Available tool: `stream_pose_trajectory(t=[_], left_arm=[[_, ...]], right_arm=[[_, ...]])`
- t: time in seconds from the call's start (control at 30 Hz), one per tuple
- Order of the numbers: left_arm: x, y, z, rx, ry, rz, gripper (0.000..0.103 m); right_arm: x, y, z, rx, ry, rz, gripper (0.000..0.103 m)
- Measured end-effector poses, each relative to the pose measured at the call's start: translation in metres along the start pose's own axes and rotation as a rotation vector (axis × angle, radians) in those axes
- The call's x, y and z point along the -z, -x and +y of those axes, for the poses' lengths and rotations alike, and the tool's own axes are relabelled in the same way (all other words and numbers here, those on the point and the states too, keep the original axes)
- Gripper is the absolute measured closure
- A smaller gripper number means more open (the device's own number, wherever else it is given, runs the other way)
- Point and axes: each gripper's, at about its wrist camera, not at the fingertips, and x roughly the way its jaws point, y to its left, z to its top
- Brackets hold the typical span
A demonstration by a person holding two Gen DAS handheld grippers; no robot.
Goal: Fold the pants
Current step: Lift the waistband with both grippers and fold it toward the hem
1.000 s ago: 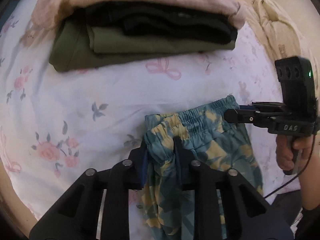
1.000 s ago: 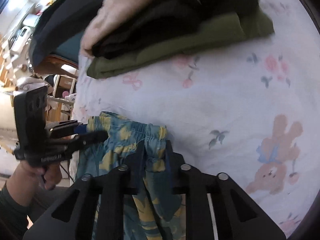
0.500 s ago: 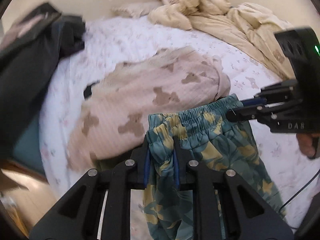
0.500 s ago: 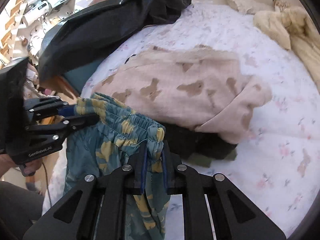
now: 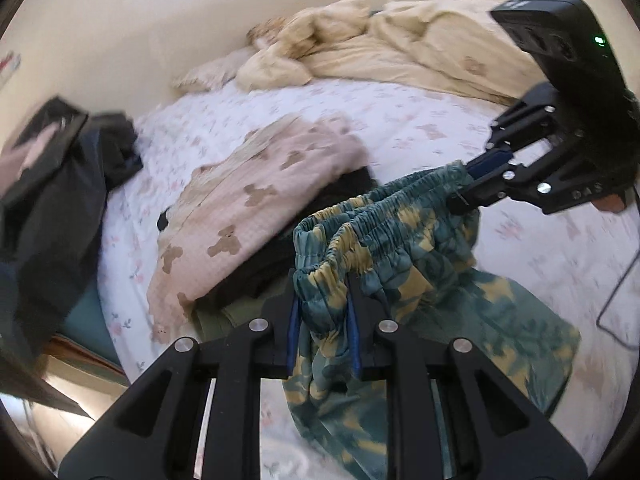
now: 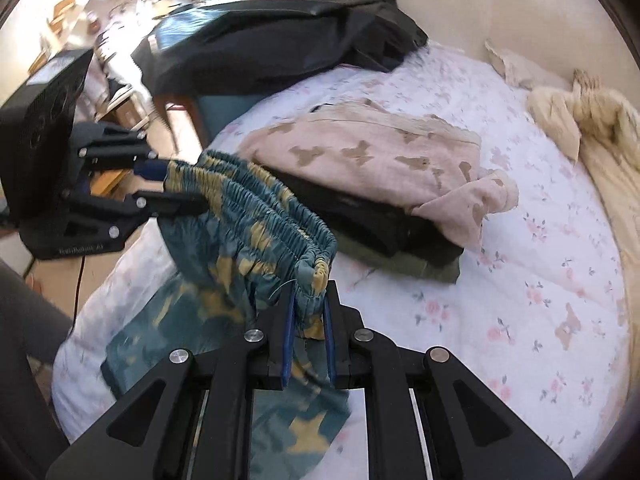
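Since a sec ago both grippers have lifted the pants [image 5: 400, 248] up off the bed; the waistband was low over the sheet, now it hangs in the air w/ the legs trailing down onto the floral sheet [image 5: 420, 120].

Left gripper [image 5: 322, 304] is pinched on one end of the waistband, blue pads squeezing the gathered cloth. Right gripper [image 6: 306, 312] is clamped on the other end the same way. In the left view the right one sits at approx 2 o'clock; in the right view the left one sits at approx 9 o'clock.

Pants: teal w/ mustard leafy print, thin soft fabric, elastic waistband ruched into fine ribs and stretched between the two grips, sagging a bit in the middle.

Behind, at 12 o'clock in the right view, a folded stack: pink waffle-knit top w/ brown bears [image 6: 380, 164] over black [image 6: 360, 216] and olive [image 6: 400, 266] garments. Rumpled cream duvet [image 5: 420, 40] lies at the far edge.
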Motion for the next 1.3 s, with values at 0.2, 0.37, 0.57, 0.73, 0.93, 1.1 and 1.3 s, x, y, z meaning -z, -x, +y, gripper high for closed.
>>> stream_pose_trajectory(t=[0.2,0.37,0.57,0.73,0.93,1.1,1.3], left_arm=[[0.045,0.041,-0.061,-0.007,-0.19,-0.022,0.086],[0.092,0.041,-0.11,0.005,-0.353,0.061,0.086],[0.13,0.03,-0.137,0.049,-0.451,0.178,0.08],[0.151,0.028,-0.138,0.077,-0.466,0.338,0.065],[0.13,0.057,-0.079,0.103,-0.113,0.286,0.065],[0.097,0.04,-0.045,0.182,0.476,0.281,0.065],[0.139,0.009,-0.059,0.214,0.913,0.423,0.065]], right_arm=[[0.057,0.034,0.05,0.029,0.08,-0.022,0.091],[0.114,0.029,0.096,0.084,0.158,0.015,0.091],[0.164,0.004,0.131,0.102,0.257,0.121,0.088],[0.183,0.003,0.136,0.035,0.242,0.249,0.079],[0.173,0.043,0.103,-0.056,0.047,0.188,0.077],[0.146,0.04,0.064,-0.056,-0.309,0.086,0.075],[0.159,0.014,0.043,-0.222,-0.646,0.106,0.074]])
